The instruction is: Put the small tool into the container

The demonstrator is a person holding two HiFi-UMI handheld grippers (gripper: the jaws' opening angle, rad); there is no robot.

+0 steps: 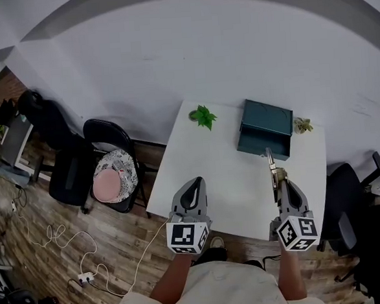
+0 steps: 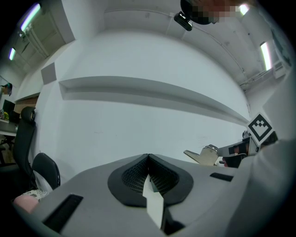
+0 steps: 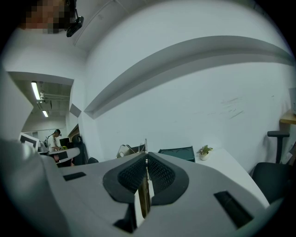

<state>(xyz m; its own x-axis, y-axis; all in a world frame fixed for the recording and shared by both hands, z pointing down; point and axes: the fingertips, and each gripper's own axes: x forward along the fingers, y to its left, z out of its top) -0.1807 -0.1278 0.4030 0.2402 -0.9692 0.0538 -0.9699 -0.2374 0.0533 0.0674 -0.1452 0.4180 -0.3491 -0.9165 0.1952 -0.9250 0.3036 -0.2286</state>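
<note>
A dark teal box-shaped container (image 1: 266, 126) stands at the back of the white table (image 1: 224, 178); in the right gripper view this container (image 3: 177, 153) lies straight ahead past the jaws. My right gripper (image 1: 282, 182) is shut on the small tool (image 1: 271, 164), whose thin metal blade points toward the container. In the right gripper view the tool (image 3: 145, 147) sticks out between the pads. In the left gripper view its flat blade (image 2: 206, 155) shows at the right. My left gripper (image 1: 193, 185) hovers over the table's near left part, shut with nothing in it.
A small green plant (image 1: 204, 117) sits at the table's back left and a smaller potted one (image 1: 302, 125) beside the container. A black chair with a pink cushion (image 1: 112, 175) stands left of the table. An office chair (image 1: 349, 198) is at the right. Cables lie on the wooden floor (image 1: 67, 244).
</note>
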